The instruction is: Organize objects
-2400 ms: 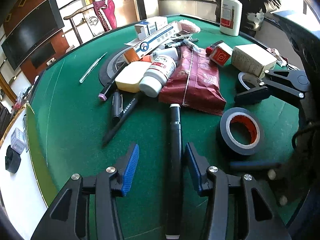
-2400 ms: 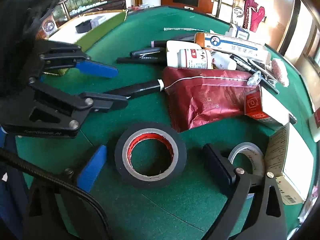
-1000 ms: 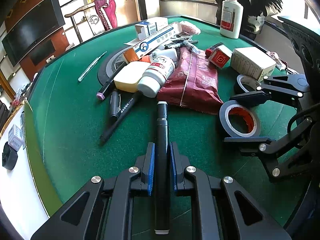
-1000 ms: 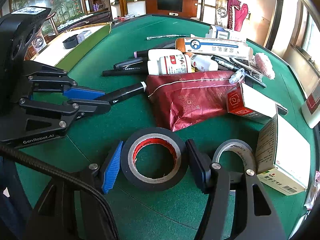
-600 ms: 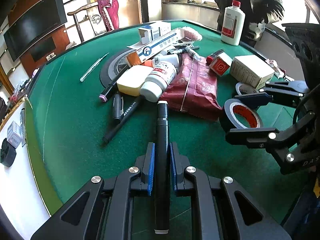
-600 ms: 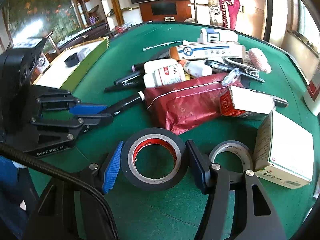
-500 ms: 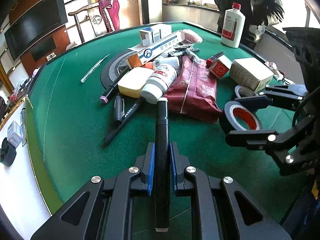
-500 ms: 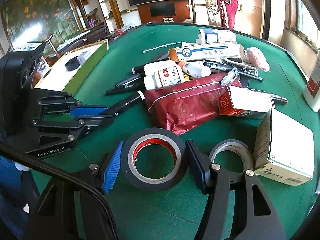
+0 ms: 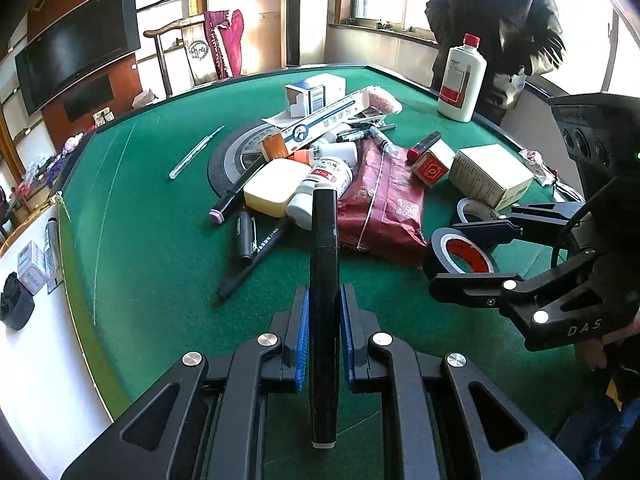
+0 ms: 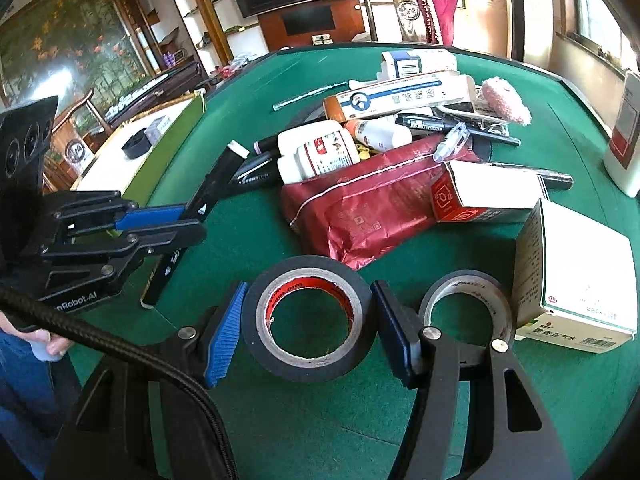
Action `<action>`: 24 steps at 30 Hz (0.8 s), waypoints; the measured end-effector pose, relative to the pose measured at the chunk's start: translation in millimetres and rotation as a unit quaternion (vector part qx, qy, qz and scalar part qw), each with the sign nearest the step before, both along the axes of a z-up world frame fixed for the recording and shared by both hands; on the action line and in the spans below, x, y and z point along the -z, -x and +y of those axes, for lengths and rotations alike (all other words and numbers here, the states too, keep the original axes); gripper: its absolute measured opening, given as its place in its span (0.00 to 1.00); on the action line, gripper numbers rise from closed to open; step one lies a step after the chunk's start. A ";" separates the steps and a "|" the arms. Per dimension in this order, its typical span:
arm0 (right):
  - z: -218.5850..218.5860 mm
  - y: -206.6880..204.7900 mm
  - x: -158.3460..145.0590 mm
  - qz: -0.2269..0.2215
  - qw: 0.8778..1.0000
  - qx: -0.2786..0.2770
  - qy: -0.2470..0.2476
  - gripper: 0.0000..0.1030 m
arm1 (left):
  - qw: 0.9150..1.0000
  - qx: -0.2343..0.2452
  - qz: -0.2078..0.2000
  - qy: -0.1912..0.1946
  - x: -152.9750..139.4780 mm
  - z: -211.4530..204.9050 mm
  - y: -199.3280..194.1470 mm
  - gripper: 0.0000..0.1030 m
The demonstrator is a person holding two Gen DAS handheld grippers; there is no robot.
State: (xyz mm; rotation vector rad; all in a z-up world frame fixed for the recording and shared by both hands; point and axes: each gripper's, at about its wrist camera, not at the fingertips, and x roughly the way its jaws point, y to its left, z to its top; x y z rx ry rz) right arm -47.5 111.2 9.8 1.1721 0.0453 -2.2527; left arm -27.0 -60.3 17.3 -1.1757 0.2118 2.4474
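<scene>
Left wrist view: my left claw [image 9: 323, 330] clenches a long black marker pen [image 9: 324, 280].
My right claw [image 10: 308, 320] grips the black tape roll with the red core [image 10: 308, 316] above the green felt surface [image 10: 440, 420].

Tape roll [image 10: 308, 316] left of second roll [image 10: 466, 308]; box [image 10: 576, 276] right; pouch [image 10: 360, 208] behind.

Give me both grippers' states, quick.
Left gripper: shut on the black marker.
Right gripper: shut on the black tape roll, pads pressing both its sides.
</scene>
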 end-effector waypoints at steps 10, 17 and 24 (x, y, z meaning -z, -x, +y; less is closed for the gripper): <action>-10.0 -3.9 -1.3 0.002 1.000 -0.002 0.003 0.60 | 1.000 -0.001 0.001 -0.007 -2.7 -2.1 -0.9 0.11; -17.5 -3.5 -2.8 0.002 1.000 0.002 0.008 0.60 | 1.000 -0.002 0.006 -0.018 -8.2 -5.2 -3.0 0.11; -24.3 -1.4 -7.8 0.003 1.000 0.003 0.016 0.60 | 0.999 -0.019 0.020 -0.038 -20.5 -20.4 -3.1 0.11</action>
